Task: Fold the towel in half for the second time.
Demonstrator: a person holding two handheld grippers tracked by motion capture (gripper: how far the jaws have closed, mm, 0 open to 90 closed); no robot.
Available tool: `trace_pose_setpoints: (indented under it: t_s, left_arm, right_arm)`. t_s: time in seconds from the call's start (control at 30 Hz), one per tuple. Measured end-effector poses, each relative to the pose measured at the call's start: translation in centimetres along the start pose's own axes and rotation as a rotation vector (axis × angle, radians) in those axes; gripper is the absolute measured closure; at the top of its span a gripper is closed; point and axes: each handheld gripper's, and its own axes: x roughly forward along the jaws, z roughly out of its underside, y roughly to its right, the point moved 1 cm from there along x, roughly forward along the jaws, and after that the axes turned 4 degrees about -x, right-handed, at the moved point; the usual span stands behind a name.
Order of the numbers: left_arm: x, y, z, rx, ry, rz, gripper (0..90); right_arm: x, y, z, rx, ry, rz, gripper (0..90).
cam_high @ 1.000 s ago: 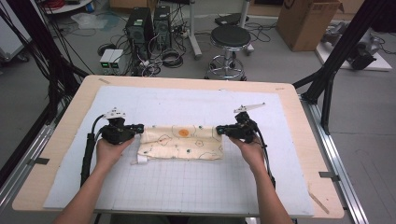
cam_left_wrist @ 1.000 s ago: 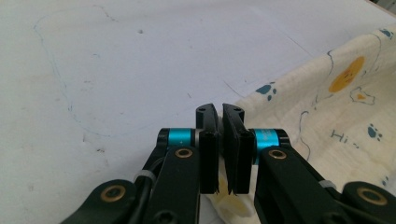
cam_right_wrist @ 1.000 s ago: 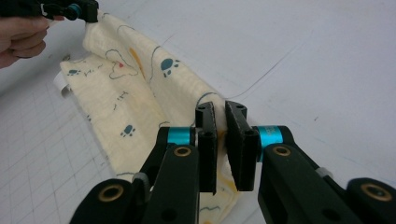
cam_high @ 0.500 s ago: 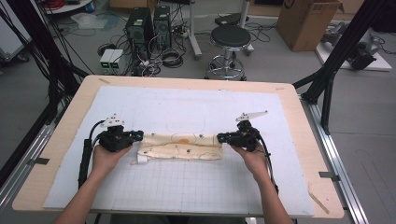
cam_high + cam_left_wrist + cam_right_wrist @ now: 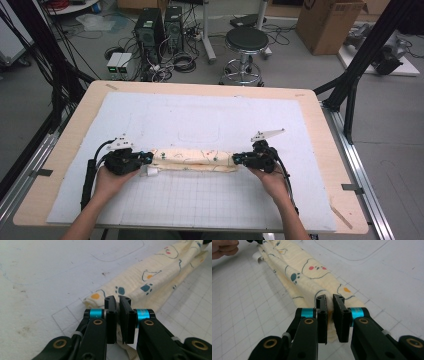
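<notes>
Your left claw [image 5: 145, 158] is clenched on the left end of the cloth [image 5: 194, 160], the cream fabric with paw prints caught between its nearly closed jaws, as the left claw view [image 5: 117, 302] shows. The cloth lies folded into a long narrow band across the white mat [image 5: 200, 120] on the bench [image 5: 75, 130], stretched between your two hands at the near middle. Your right claw [image 5: 239, 159] is likewise clenched on the right end [image 5: 329, 300]. You look to be midway through folding, with one lengthwise fold laid down. Next, I judge you need to keep both ends level, lower the edge flat onto the mat, then release both claws together without dragging the fold askew
</notes>
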Motion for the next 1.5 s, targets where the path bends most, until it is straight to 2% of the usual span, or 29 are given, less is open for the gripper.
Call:
trace_pose_setpoints:
  t_s: [0.27, 0.37, 0.43, 0.5, 0.6, 0.7, 0.77, 0.87, 0.93, 1.0, 1.13, 1.33, 1.5]
  left_arm:
    - [-0.2, 0.4, 0.5, 0.033, -0.033, 0.015, 83.2]
    - [-0.4, 0.6, 0.6, 0.022, -0.047, 0.053, 78.1]
    - [-0.8, 0.8, 0.5, 0.018, -0.033, 0.077, 69.7]
    - [-1.4, 1.1, 0.1, 0.032, 0.001, 0.076, 63.9]
    - [-1.8, 1.5, -0.6, 0.040, 0.021, 0.072, 59.0]
    - [-1.5, 2.2, -1.3, 0.058, 0.035, 0.069, 59.2]
    - [-0.9, 2.8, -1.6, 0.075, 0.020, 0.059, 62.7]
    - [0.4, 3.4, -1.8, 0.094, -0.014, 0.077, 77.0]
    - [1.3, 3.7, -1.8, 0.102, -0.038, 0.075, 82.1]
    - [2.1, 3.8, -1.7, 0.105, -0.065, 0.068, 83.5]
    - [3.0, 3.1, -1.2, 0.093, -0.113, 0.040, 84.1]
    - [2.9, 2.7, -0.9, 0.103, -0.124, 0.022, 84.2]
    - [2.6, 2.6, -0.5, 0.096, -0.109, 0.009, 83.0]
  right_arm:
    - [0.2, -0.1, 1.0, 0.007, -0.018, 0.000, 80.9]
    - [0.0, -0.3, 0.9, 0.008, -0.019, -0.001, 71.9]
    - [-0.3, -0.6, 0.8, 0.011, -0.003, 0.001, 63.8]
    - [-1.0, -1.0, 0.5, 0.003, 0.033, 0.001, 60.7]
    - [-1.8, -1.7, -0.2, -0.012, 0.079, 0.001, 58.1]
    - [-1.5, -2.5, -1.0, -0.031, 0.091, -0.009, 58.4]
    - [-0.6, -2.9, -1.5, -0.043, 0.076, -0.021, 62.8]
    - [0.9, -3.6, -1.9, -0.070, 0.041, -0.041, 73.2]
    - [2.0, -4.0, -2.0, -0.076, 0.026, -0.057, 77.6]
    - [2.8, -4.0, -2.0, -0.081, 0.006, -0.074, 80.6]
    - [3.9, -3.8, -1.6, -0.083, -0.049, -0.065, 81.5]
    - [4.1, -3.3, -0.6, -0.094, -0.097, -0.034, 81.8]
    - [3.5, -2.9, -0.2, -0.108, -0.096, -0.002, 81.9]
